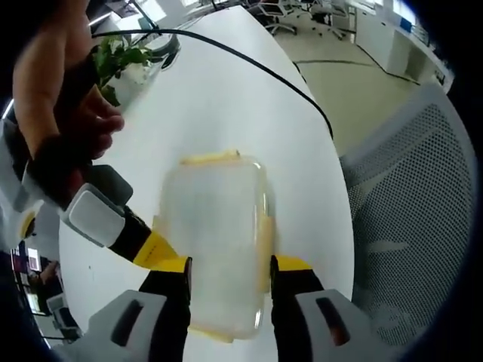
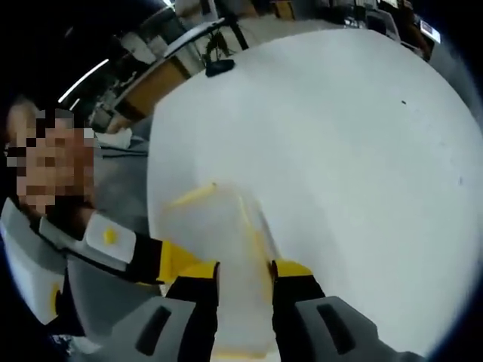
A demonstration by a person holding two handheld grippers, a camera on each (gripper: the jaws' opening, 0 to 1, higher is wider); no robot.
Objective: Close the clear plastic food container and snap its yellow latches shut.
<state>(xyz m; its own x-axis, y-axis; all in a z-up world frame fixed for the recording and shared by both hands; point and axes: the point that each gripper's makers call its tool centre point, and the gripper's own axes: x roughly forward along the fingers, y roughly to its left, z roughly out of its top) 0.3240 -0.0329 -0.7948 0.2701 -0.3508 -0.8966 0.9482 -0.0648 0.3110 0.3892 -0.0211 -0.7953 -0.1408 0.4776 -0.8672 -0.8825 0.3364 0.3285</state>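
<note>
The clear plastic food container (image 1: 219,234) lies lid-on on the white table (image 1: 226,98). Its yellow latches show at the far end (image 1: 211,158), on the right side (image 1: 266,241) and at the near end. My left gripper (image 1: 230,290) is open, its jaws straddling the container's near part. The right gripper (image 1: 151,249), held by a hand, reaches in from the left and meets the container's left side. In the right gripper view the container (image 2: 211,226) runs between the open jaws of my right gripper (image 2: 245,283), a yellow side latch (image 2: 256,241) in the gap. The left gripper (image 2: 177,264) comes in beside it.
A potted green plant (image 1: 121,56) stands at the table's far left. A black cable (image 1: 249,64) crosses the tabletop. A grey mesh chair (image 1: 415,211) sits past the table's right edge. A person (image 2: 45,226) is close on the left.
</note>
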